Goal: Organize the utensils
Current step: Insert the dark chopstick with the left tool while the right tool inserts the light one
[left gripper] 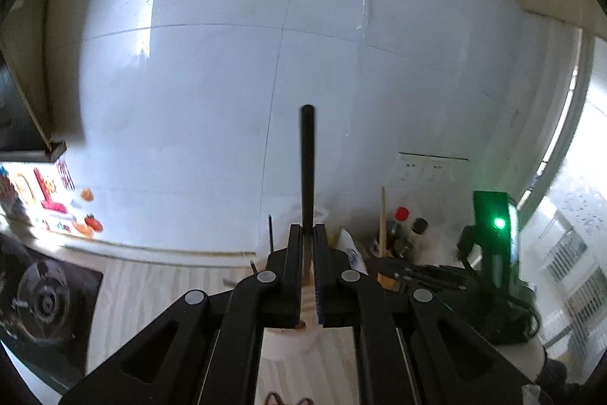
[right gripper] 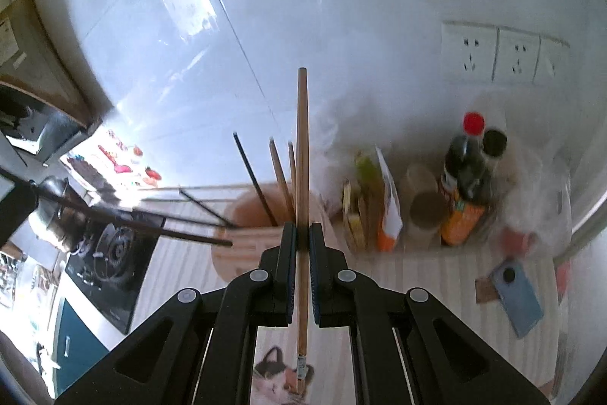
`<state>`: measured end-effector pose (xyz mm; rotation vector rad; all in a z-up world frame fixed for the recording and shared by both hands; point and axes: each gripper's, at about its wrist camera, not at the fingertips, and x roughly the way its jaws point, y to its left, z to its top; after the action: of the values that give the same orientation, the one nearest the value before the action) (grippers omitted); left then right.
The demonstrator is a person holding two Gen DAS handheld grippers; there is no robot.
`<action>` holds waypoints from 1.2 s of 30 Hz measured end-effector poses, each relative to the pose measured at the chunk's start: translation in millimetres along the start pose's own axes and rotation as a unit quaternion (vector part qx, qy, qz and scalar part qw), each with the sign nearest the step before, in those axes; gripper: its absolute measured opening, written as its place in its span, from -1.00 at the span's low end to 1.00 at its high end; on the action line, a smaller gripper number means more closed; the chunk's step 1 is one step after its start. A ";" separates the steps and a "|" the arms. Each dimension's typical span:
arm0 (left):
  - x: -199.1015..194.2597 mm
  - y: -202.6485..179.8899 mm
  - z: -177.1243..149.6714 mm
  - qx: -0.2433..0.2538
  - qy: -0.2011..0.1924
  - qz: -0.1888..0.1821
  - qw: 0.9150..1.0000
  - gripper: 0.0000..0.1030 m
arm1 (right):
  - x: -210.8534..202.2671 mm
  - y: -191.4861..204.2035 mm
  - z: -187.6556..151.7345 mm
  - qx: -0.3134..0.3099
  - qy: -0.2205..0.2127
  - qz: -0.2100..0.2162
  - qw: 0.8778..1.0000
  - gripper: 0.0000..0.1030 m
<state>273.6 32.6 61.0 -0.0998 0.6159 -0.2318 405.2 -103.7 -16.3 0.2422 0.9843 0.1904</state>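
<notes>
My left gripper is shut on a black chopstick that stands upright above a pale holder cup. My right gripper is shut on a long wooden chopstick, held upright. Just beyond it a round wooden utensil holder holds one black chopstick and two wooden ones. The left gripper's black chopstick reaches in from the left of the right wrist view, its tip near the holder.
Sauce bottles, jars and packets stand at the back right by wall sockets. A blue phone lies on the counter at right. A gas hob is at left. A green-lit device stands at right.
</notes>
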 end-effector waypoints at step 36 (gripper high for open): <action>141.7 51.1 -29.0 -0.032 0.181 0.045 0.982 -0.90 | 89.5 22.1 46.1 -0.023 -0.166 0.008 0.986 -0.87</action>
<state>378.3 46.7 -50.1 -0.0918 0.9875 -0.1435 491.2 -64.0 -56.9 0.2317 0.6463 0.1802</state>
